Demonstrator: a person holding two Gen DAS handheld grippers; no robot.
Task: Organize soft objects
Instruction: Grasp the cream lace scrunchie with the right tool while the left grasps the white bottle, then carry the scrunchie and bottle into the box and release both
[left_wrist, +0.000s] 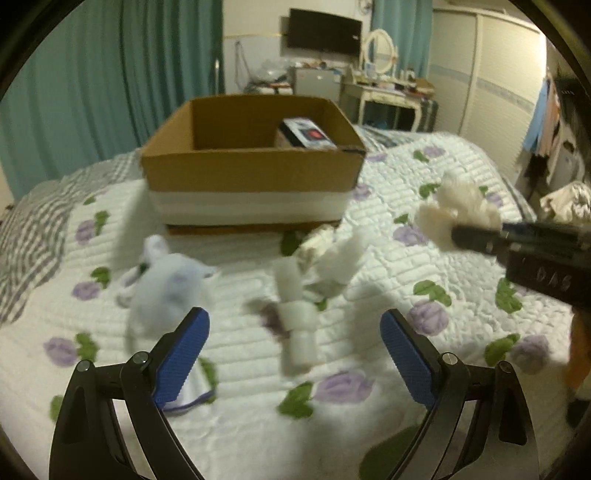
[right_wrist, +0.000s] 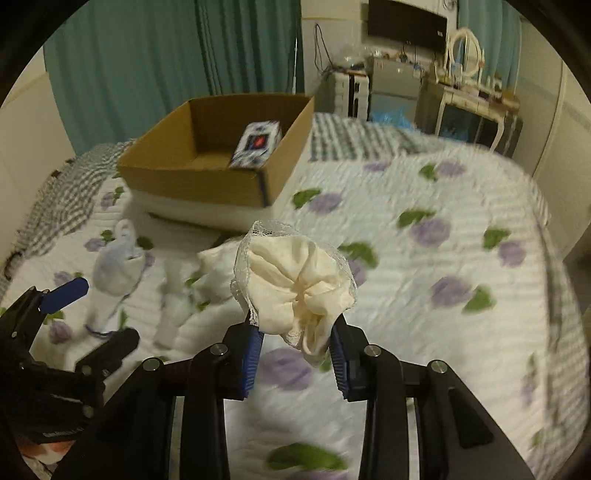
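Cream sock (right_wrist: 295, 284), bunched, lace-trimmed cuff, was pinched between blue pads of right gripper (right_wrist: 295, 347), held above floral quilt (right_wrist: 443, 229). Left gripper (left_wrist: 295, 332) stood wide open, nothing between its pads, low over quilt. Pale blue sock (left_wrist: 162, 284) lay left, white rolled sock (left_wrist: 295, 325) centre, crumpled white cloth (left_wrist: 332, 258) just beyond. Cardboard box (left_wrist: 251, 173) sat far on bed, small printed carton (left_wrist: 306, 134) inside. Nothing stood between held sock and box.

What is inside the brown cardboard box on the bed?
Inside the open brown cardboard box lies one small blue-and-white printed carton, near its right wall. The near wall hides part of the floor, so more could lie there.
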